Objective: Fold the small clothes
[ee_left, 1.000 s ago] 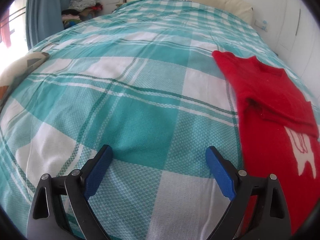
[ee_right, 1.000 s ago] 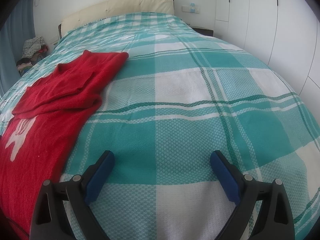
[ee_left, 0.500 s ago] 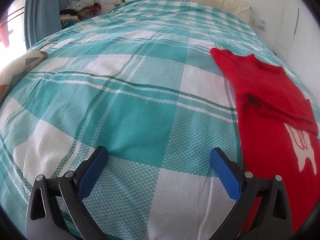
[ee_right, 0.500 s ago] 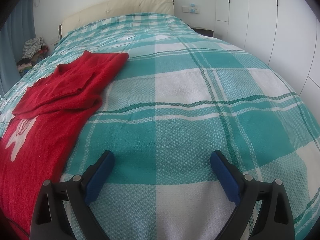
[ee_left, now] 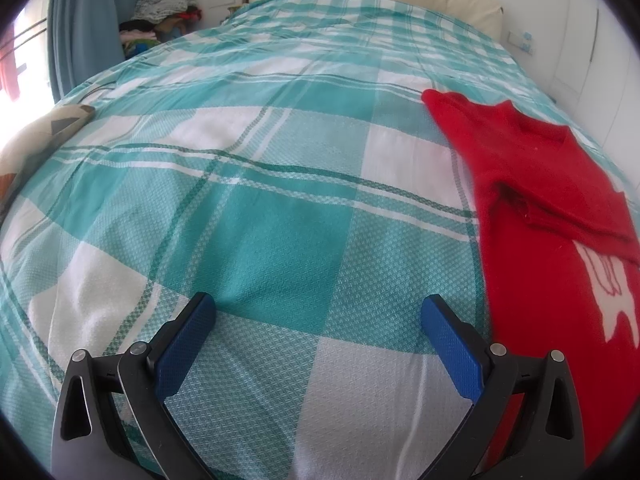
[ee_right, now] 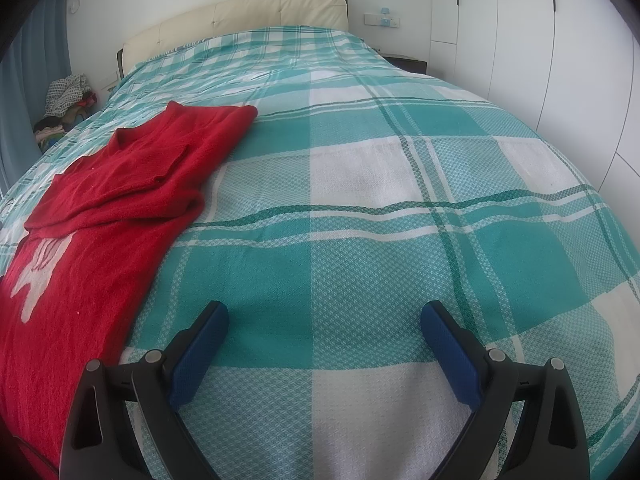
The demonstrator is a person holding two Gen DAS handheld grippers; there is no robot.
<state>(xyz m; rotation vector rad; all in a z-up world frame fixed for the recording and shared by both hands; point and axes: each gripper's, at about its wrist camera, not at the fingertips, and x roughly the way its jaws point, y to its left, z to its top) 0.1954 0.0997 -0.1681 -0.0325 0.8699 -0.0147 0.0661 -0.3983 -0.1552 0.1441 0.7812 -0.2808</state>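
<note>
A red knitted sweater [ee_left: 548, 216] with a white figure on its front lies flat on the teal-and-white checked bedspread [ee_left: 280, 200], its sleeves folded across the chest. It fills the right side of the left wrist view and the left side of the right wrist view, where the sweater [ee_right: 100, 216] runs down to the near edge. My left gripper [ee_left: 318, 312] hangs open over bare bedspread, just left of the sweater's side edge. My right gripper [ee_right: 324, 320] is open too, over the bedspread [ee_right: 400, 220] to the right of the sweater. Neither holds anything.
A cream padded headboard [ee_right: 240, 16] stands at the far end of the bed. A heap of clothes [ee_left: 164, 8] sits beside a blue curtain [ee_left: 88, 20] at the far left. White wardrobe doors [ee_right: 560, 60] line the right wall. A patterned pillow [ee_left: 36, 136] lies at the bed's left edge.
The left gripper has drifted slightly back and leftward from the sweater, its fingers a little wider apart in view. The right gripper has not moved. The sweater is unchanged.
</note>
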